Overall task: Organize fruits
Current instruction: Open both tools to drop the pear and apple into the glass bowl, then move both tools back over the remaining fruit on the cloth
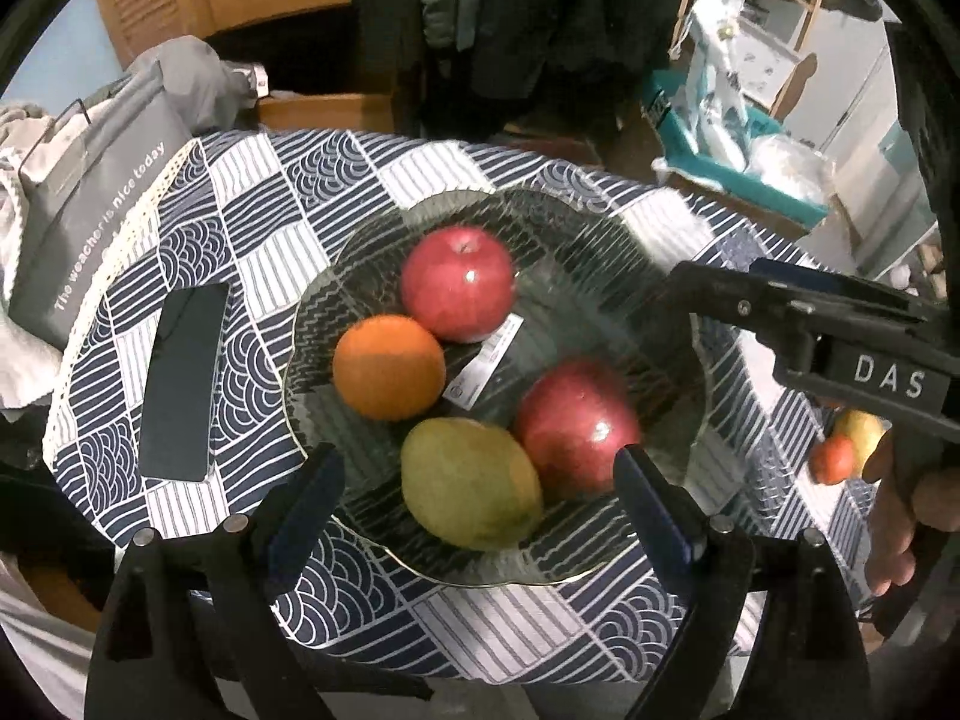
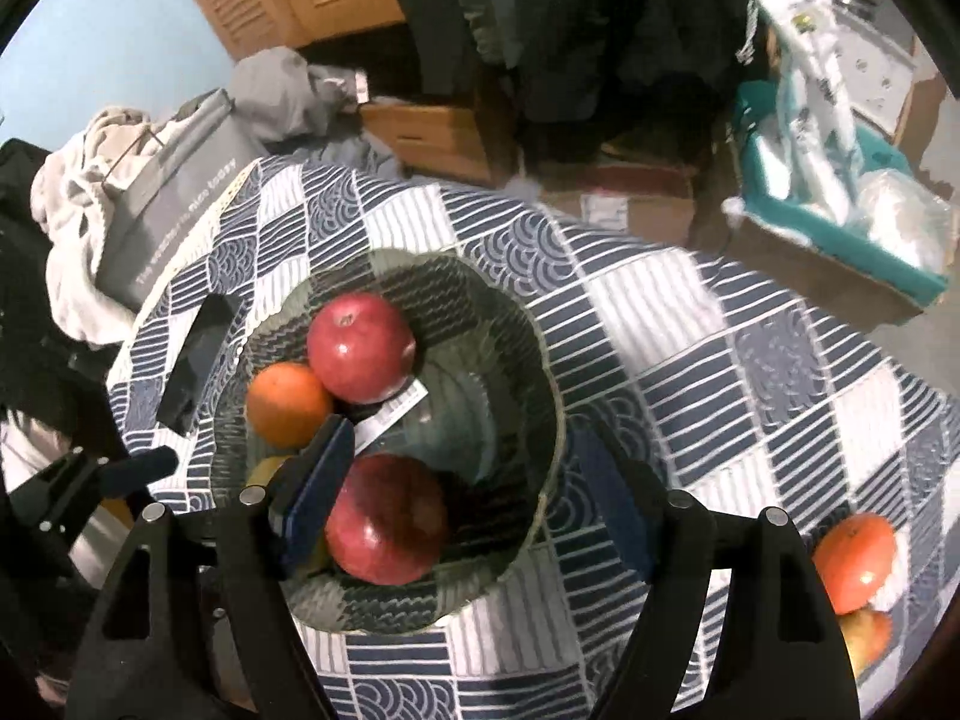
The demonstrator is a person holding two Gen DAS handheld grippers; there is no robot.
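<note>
A clear glass bowl (image 1: 576, 264) (image 2: 480, 312) on the checked cloth holds two red apples (image 1: 459, 282) (image 1: 576, 426), an orange (image 1: 389, 367) and a green-yellow mango (image 1: 471, 483). My left gripper (image 1: 480, 510) hangs open above the mango, its pads clear of the fruit. My right gripper (image 2: 462, 492) is open over the bowl. The near apple (image 2: 387, 519) lies by its left finger (image 2: 318, 480), with the other pad well apart. On the cloth to the right lie an orange-red fruit (image 2: 855, 564) (image 1: 834, 459) and a yellow-red fruit (image 2: 864, 636).
A dark phone (image 1: 180, 384) (image 2: 198, 360) lies on the cloth left of the bowl. A grey bag (image 1: 90, 210) and piled clothes stand beyond the table's left edge. A white label (image 1: 486, 360) lies inside the bowl. A teal box (image 2: 840, 210) sits on the floor behind.
</note>
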